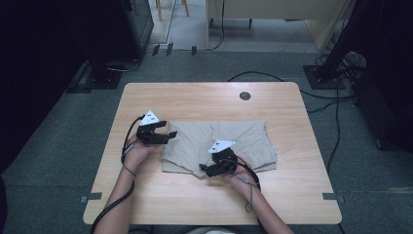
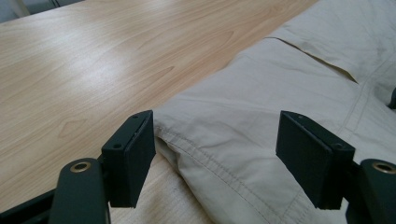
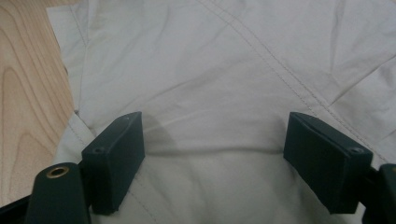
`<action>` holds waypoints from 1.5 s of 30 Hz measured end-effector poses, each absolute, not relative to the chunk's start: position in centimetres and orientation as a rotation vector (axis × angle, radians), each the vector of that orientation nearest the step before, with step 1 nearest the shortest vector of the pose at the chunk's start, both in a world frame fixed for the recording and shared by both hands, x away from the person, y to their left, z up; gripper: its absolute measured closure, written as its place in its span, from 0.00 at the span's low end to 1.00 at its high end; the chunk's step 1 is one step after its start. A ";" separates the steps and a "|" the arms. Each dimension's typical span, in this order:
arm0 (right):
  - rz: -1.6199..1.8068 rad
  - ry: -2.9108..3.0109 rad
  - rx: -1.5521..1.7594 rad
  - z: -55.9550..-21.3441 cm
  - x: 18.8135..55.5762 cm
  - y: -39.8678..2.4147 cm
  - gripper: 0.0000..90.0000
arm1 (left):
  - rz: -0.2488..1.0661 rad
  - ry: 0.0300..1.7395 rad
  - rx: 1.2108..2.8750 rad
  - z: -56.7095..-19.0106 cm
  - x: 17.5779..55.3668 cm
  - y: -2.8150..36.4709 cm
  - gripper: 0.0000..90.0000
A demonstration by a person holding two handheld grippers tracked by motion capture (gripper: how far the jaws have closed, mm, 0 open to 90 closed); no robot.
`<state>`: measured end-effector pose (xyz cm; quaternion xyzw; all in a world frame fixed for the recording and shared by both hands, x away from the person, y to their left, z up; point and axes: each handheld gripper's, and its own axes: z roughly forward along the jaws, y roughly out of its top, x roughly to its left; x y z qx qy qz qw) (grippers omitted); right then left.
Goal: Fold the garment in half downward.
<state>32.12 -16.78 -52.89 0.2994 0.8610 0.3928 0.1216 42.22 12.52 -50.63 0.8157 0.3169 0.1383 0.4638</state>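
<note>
A folded beige garment [image 1: 234, 139] with stitched seams lies flat on the wooden table [image 1: 195, 100]. My left gripper [image 1: 168, 135] hovers at the garment's left edge, and its jaws stand wide apart. In the left gripper view the hemmed corner of the garment [image 2: 219, 154] lies between and below the jaws of my left gripper [image 2: 215, 156], with no pad pressing on it. At the garment's near edge my right gripper [image 1: 204, 169] points left over the cloth. In the right gripper view my right gripper [image 3: 212, 158] is open above a low fold of the garment [image 3: 210, 93].
A round dark cable hole [image 1: 245, 96] sits near the table's far edge. Bare wood runs around the garment on all sides. Black cables [image 1: 336, 112] and stand bases [image 1: 97, 78] lie on the grey floor beyond the table.
</note>
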 end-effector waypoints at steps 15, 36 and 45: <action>1.117 2.427 1.036 -52.1 31.5 -16.4 0.30 | 0.325 0.719 2.015 -50.2 44.6 12.3 0.31; 1.100 2.297 1.124 -51.0 30.0 -15.2 0.35 | 0.273 0.737 2.080 -51.7 46.7 12.2 0.32; 1.128 2.244 1.129 -50.6 29.7 -13.5 0.36 | 0.239 0.740 2.120 -52.5 47.1 12.1 0.34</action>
